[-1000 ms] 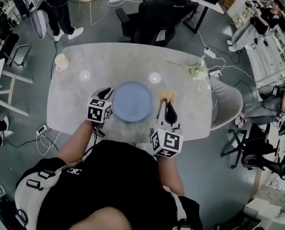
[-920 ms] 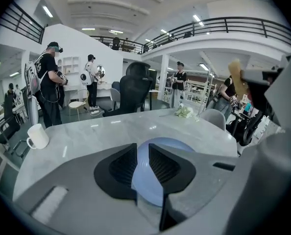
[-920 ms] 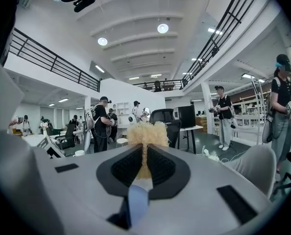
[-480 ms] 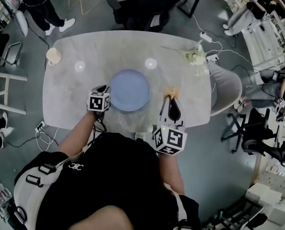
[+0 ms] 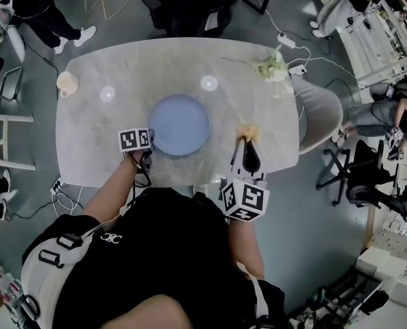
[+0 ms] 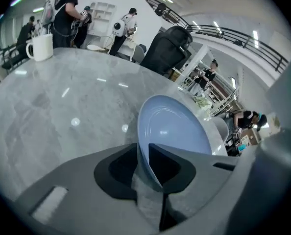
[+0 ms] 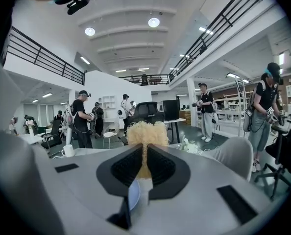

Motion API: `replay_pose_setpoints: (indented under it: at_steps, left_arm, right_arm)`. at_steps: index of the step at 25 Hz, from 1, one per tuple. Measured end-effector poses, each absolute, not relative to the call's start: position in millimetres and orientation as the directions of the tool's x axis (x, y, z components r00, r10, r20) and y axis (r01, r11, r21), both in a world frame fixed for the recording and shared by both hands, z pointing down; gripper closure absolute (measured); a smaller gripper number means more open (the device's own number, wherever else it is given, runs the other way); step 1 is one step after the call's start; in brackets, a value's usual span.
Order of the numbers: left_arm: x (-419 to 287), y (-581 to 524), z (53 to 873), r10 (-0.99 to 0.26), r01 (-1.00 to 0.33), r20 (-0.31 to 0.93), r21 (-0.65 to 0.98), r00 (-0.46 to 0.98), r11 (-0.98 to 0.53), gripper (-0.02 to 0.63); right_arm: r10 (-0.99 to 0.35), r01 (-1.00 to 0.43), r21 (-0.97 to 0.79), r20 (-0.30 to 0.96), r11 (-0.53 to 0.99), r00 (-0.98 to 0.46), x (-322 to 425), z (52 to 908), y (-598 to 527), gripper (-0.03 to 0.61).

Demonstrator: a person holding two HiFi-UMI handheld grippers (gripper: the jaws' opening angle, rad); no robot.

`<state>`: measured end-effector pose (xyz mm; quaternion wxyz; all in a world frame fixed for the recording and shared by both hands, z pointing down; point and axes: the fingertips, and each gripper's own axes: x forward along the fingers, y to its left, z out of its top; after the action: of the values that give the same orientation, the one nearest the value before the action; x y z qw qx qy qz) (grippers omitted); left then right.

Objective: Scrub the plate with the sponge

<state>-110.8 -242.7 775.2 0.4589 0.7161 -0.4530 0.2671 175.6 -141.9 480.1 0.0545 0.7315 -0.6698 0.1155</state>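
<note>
Marbled grey table [image 5: 101, 139] is carrying the round, glossy blue plate [image 5: 179, 124]; I'm clamping the left gripper's [image 6: 143, 155] fingers on its rim, the right gripper's [image 7: 145, 164] fingers pinching a frizzy yellow sponge [image 7: 146, 132] nearby.

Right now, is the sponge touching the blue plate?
No: in the head view the sponge, held by the right gripper, is off to the side of the blue plate, with bare table between them.
</note>
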Motion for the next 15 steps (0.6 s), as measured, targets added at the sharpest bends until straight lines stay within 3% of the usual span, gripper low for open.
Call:
replay_pose_setpoints:
  at_steps: [4, 11, 15]
  left_arm:
    - [-101.7, -232.1, 790.1, -0.340, -0.848, 0.788, 0.526, 0.513, -0.062, 0.548]
    - [-98.2, -233.1, 795.3, -0.336, -0.845, 0.793, 0.534, 0.509, -0.019, 0.549]
    - [-99.4, -230.4, 799.1, -0.324, -0.788, 0.770, 0.607, 0.550, 0.106, 0.573]
  right_arm:
    - [-0.964, -0.990, -0.082, 0.251, -0.112, 0.089, 179.6, 481.7, -140.5, 0.546]
    - [-0.963, -0.988, -0.101, 0.254, -0.117, 0.088, 188.1, 486.7, -143.1, 0.546]
    - [-0.964, -0.989, -0.108, 0.256, -0.104, 0.074, 185.3, 488.8, -145.8, 0.547]
